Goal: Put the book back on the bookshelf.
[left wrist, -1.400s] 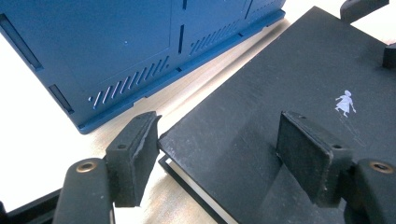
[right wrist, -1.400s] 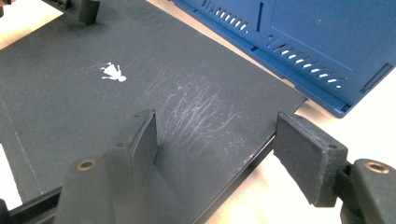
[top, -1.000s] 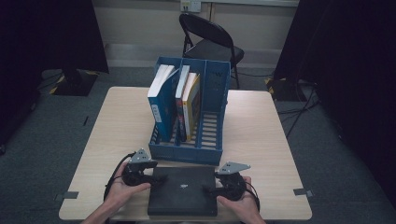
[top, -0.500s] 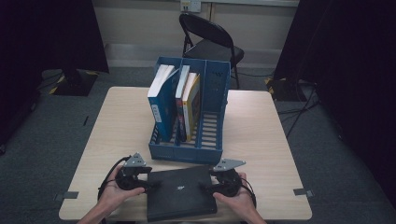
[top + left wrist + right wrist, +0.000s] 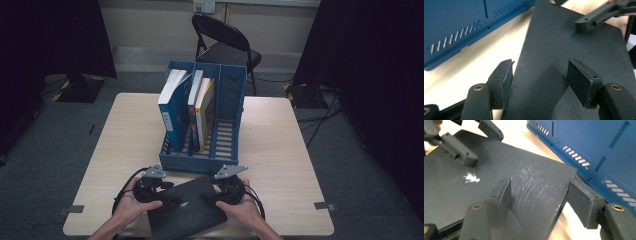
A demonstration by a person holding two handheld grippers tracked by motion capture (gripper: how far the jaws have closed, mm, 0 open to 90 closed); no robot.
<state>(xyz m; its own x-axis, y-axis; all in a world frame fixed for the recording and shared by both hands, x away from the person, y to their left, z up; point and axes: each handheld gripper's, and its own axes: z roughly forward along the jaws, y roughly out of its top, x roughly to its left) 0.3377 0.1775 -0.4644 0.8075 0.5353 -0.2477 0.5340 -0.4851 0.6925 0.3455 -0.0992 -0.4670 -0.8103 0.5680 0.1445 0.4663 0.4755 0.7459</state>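
Observation:
A black book (image 5: 187, 210) lies askew at the table's near edge, its far right corner toward the blue file rack (image 5: 227, 100). My left gripper (image 5: 167, 194) reaches in from the book's left side. In the left gripper view (image 5: 540, 80) one pad (image 5: 501, 82) sits at the book's edge and the other pad (image 5: 584, 82) stands over the cover (image 5: 564, 50). My right gripper (image 5: 212, 197) comes in from the right; in its own view (image 5: 540, 200) the jaws straddle the book's corner (image 5: 571, 171). Both pairs of jaws have just been closing, with the book between them and a gap left.
The rack holds a blue book (image 5: 172, 110) and a yellow-edged book (image 5: 205, 107) in its left slots; its right slot (image 5: 227, 140) is bare. A folding chair (image 5: 225, 47) stands behind the table (image 5: 125, 135). Bare tabletop lies left and right of the rack.
The black book has turned from square to askew and shifted a little. Both hands have drawn in over its sides, the right one moving left, and both pairs of jaws have narrowed.

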